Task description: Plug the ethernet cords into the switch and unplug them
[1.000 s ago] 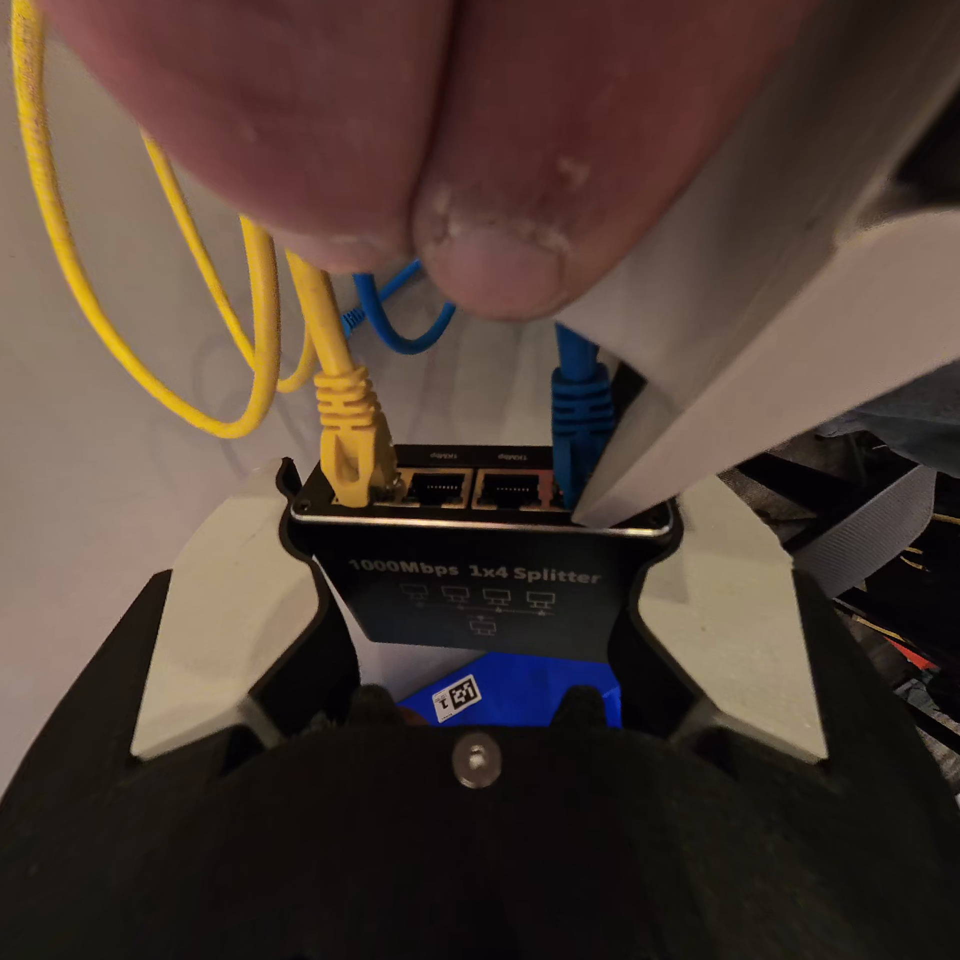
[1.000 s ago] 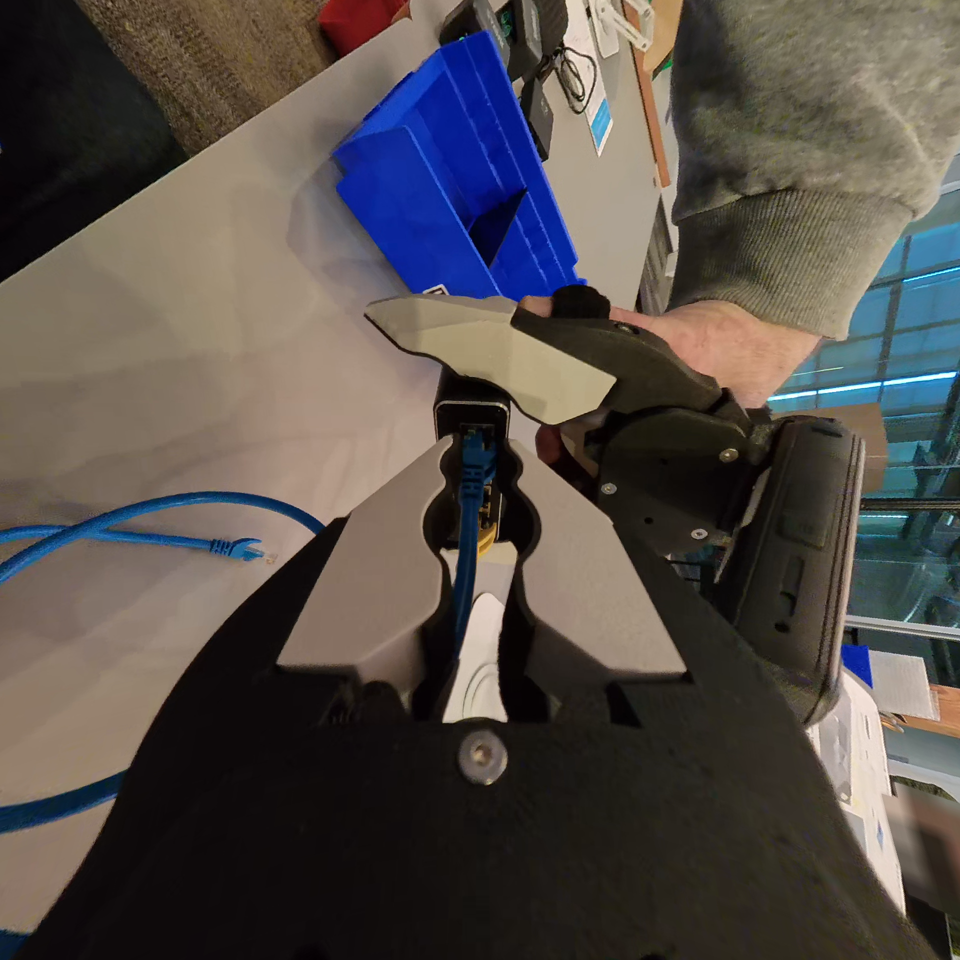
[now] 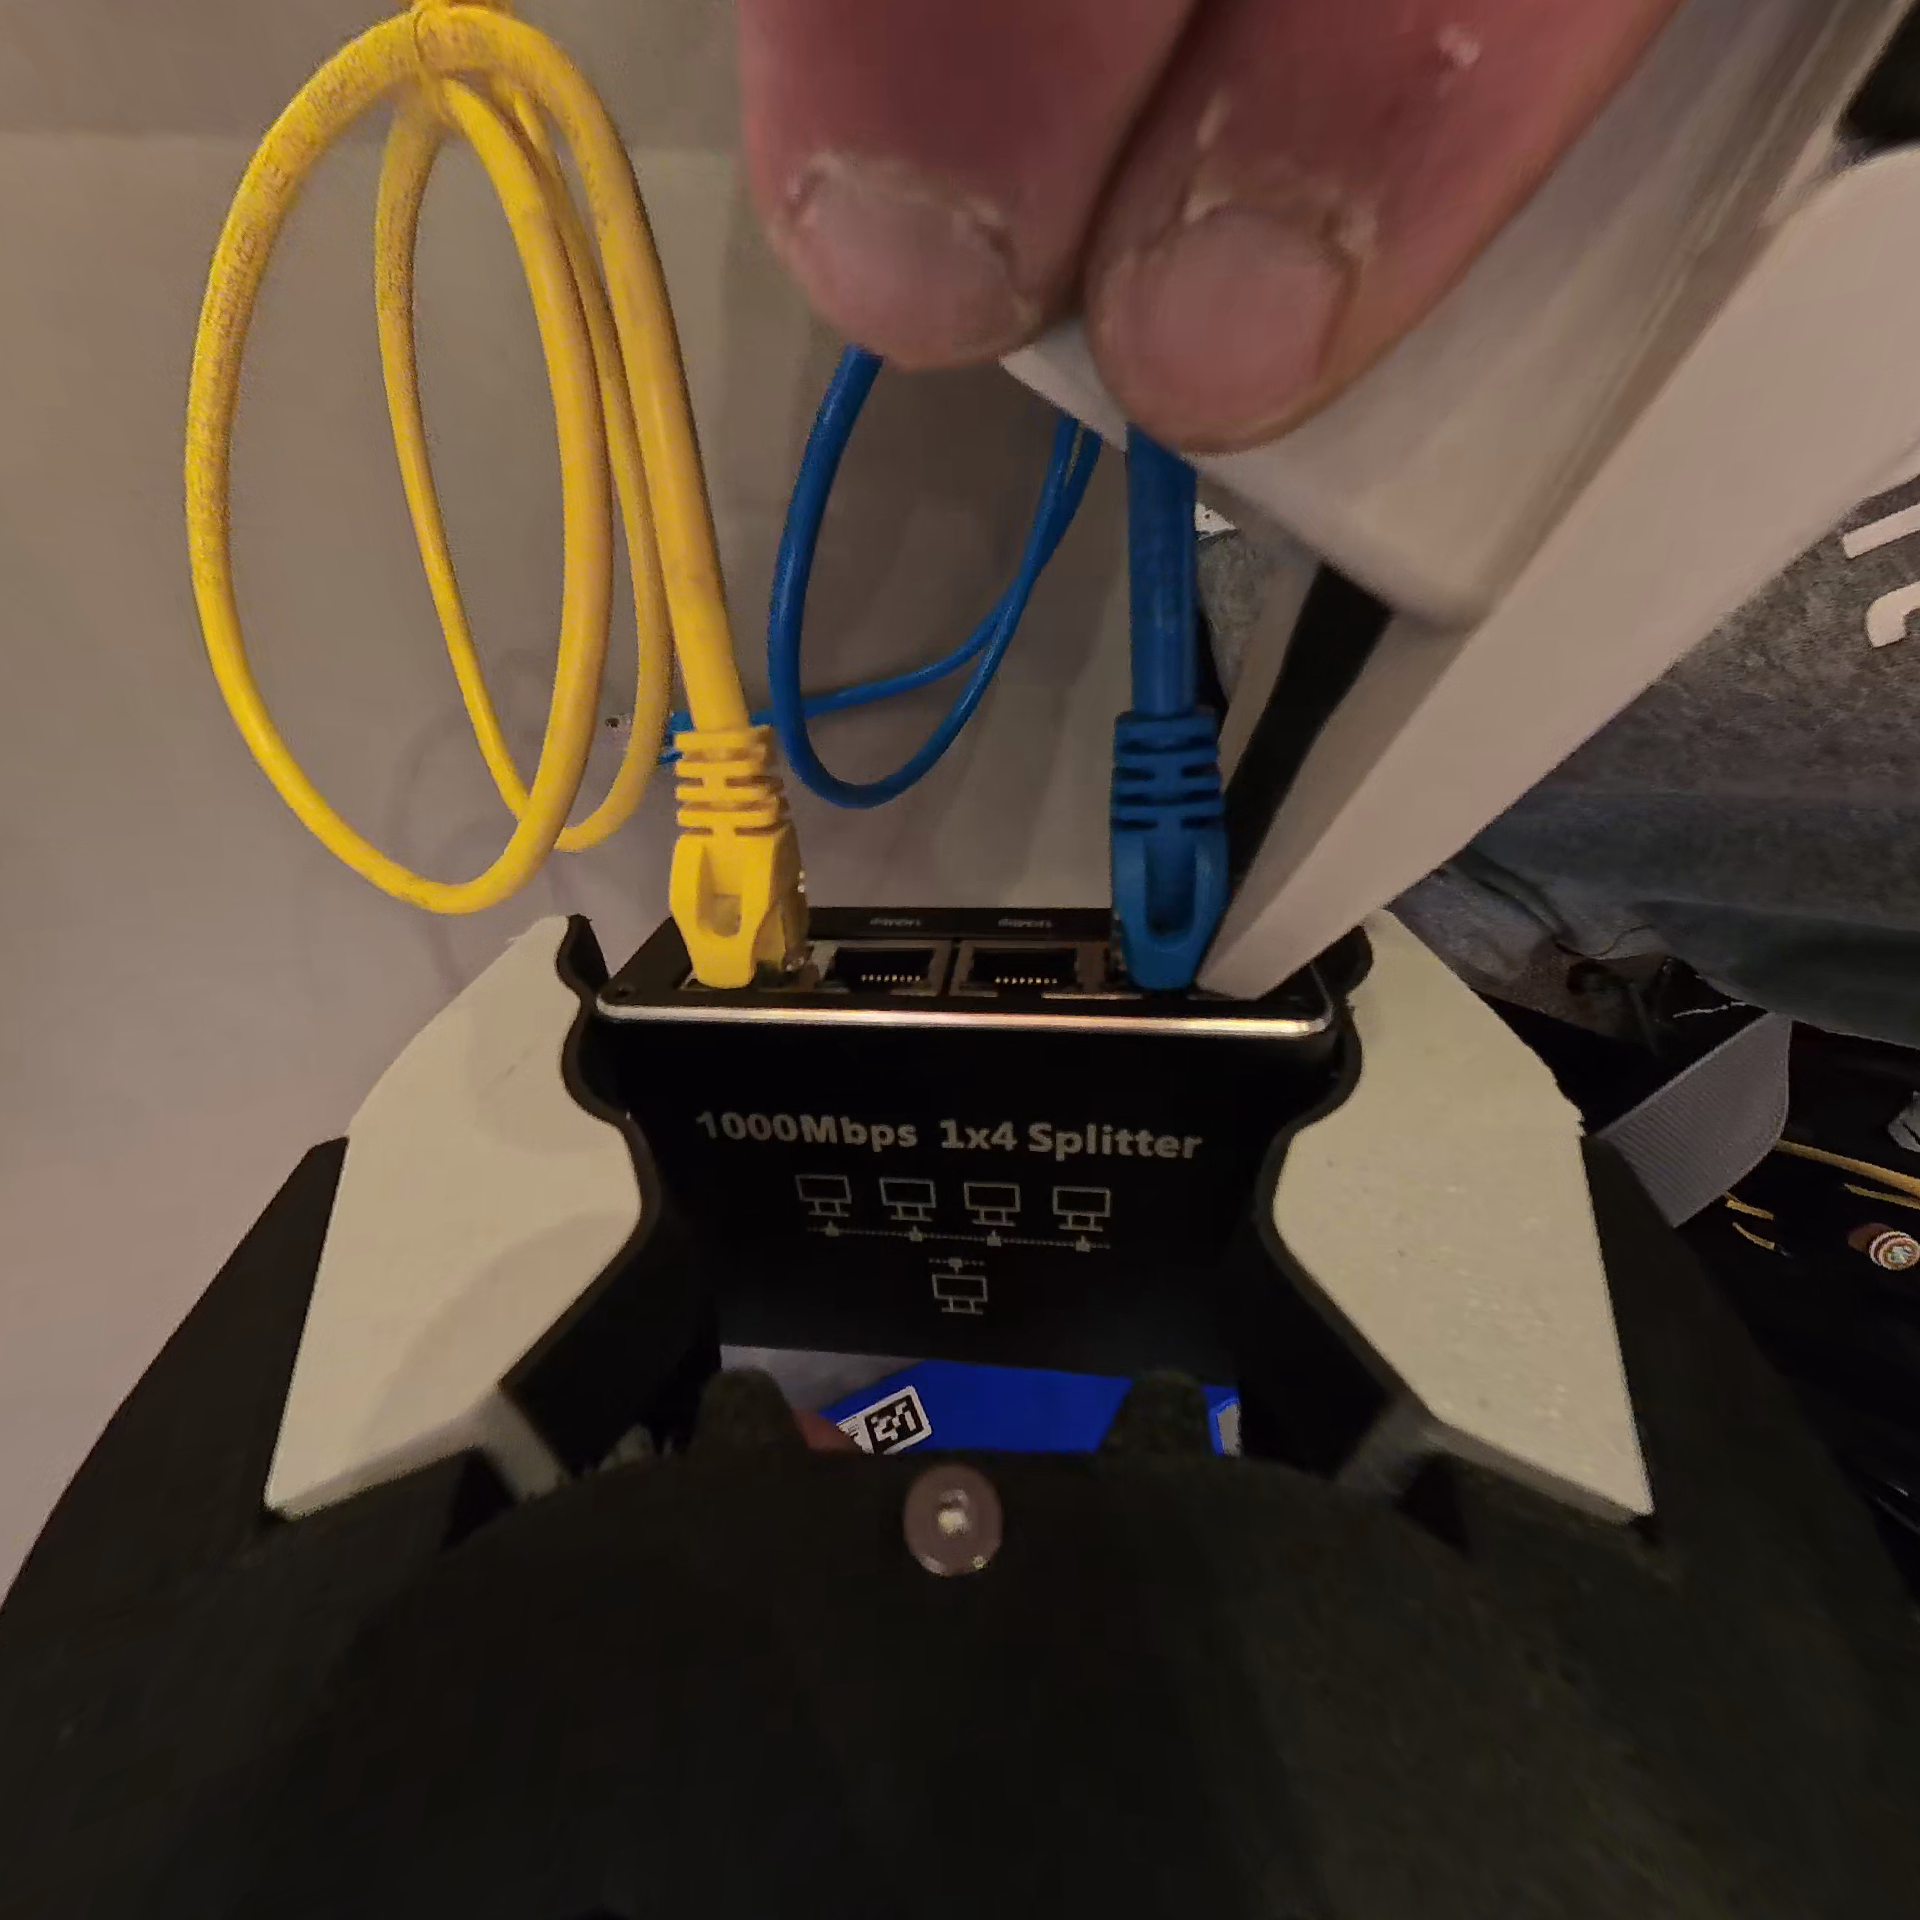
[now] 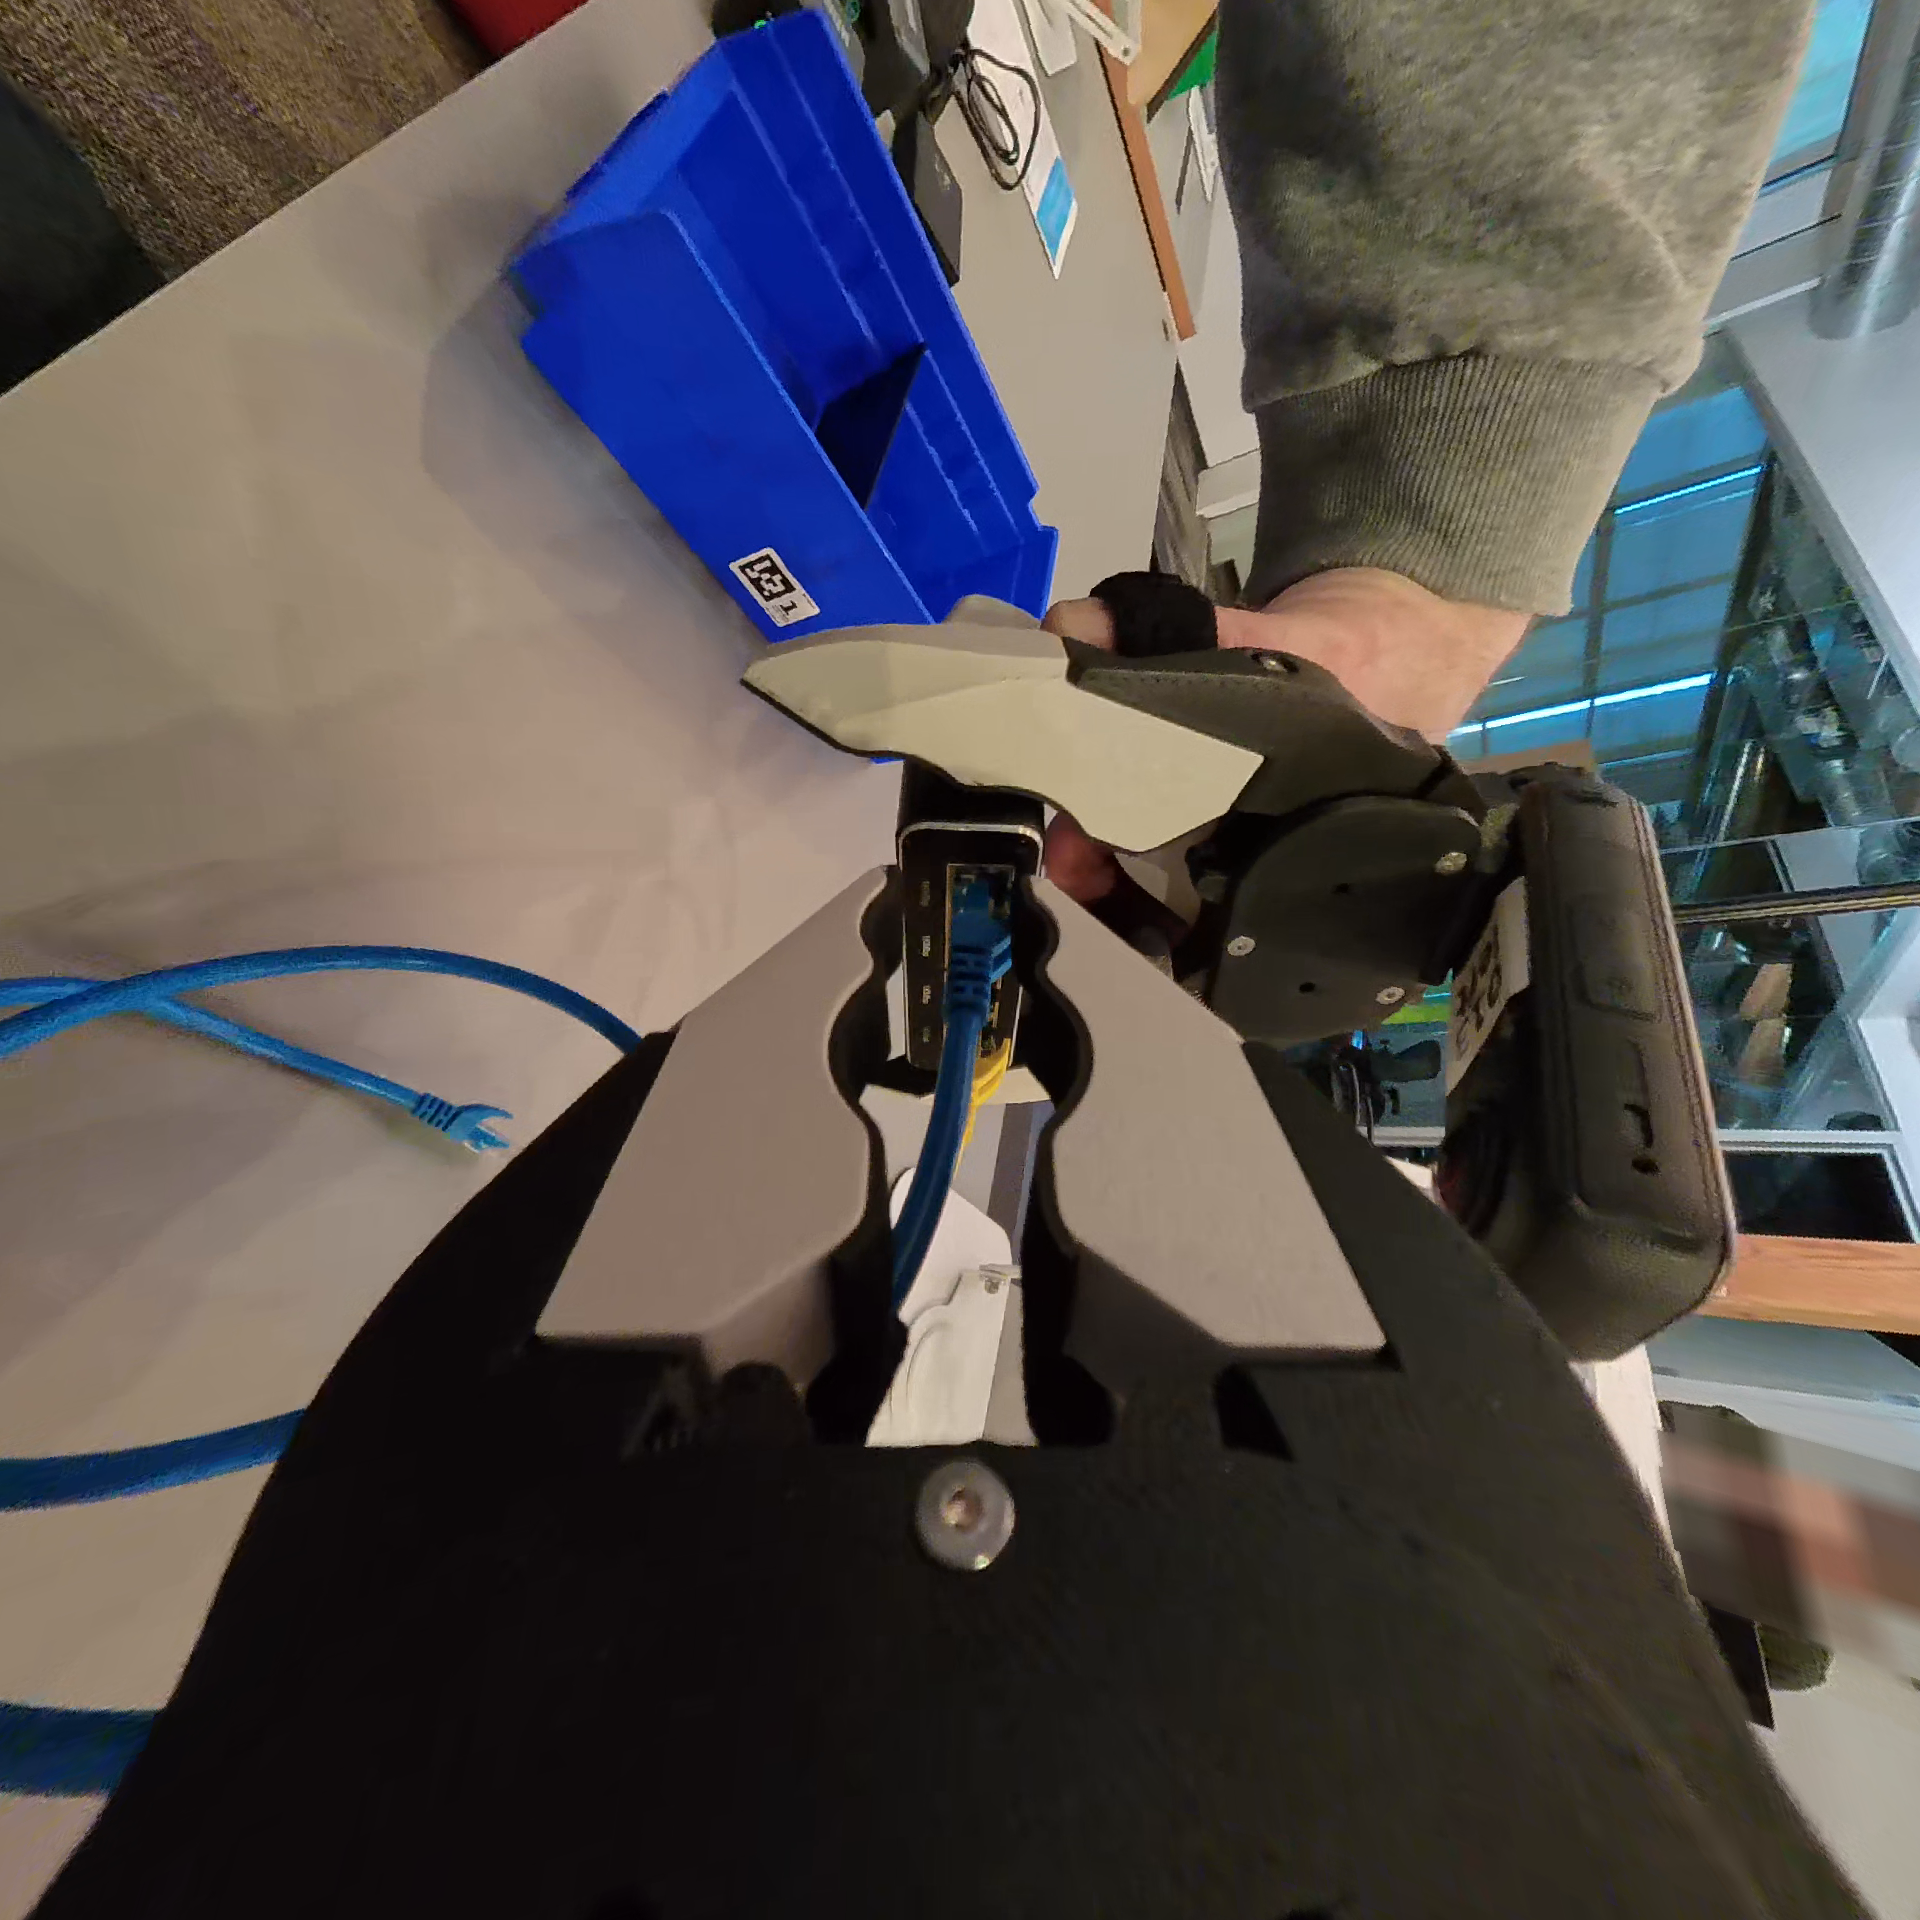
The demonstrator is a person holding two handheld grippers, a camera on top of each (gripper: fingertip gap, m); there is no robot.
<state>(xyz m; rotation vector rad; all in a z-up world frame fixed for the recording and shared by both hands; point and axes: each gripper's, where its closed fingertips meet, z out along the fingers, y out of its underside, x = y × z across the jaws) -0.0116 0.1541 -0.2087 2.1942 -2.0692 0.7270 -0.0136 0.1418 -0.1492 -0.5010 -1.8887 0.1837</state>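
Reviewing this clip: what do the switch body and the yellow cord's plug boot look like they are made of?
The switch looks like metal with a matte black coat, though it might be plastic; the sign is the thin bright silver edge running along its port face. The yellow cord's plug boot looks like soft moulded rubber or flexible plastic: it has ribbed strain-relief rings and a dull, slightly scuffed surface.

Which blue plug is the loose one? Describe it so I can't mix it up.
Start at the blue bin on the grey table. Nearer the camera a blue cord lies flat there, ending in the loose plug. The other blue plug sits in the switch.
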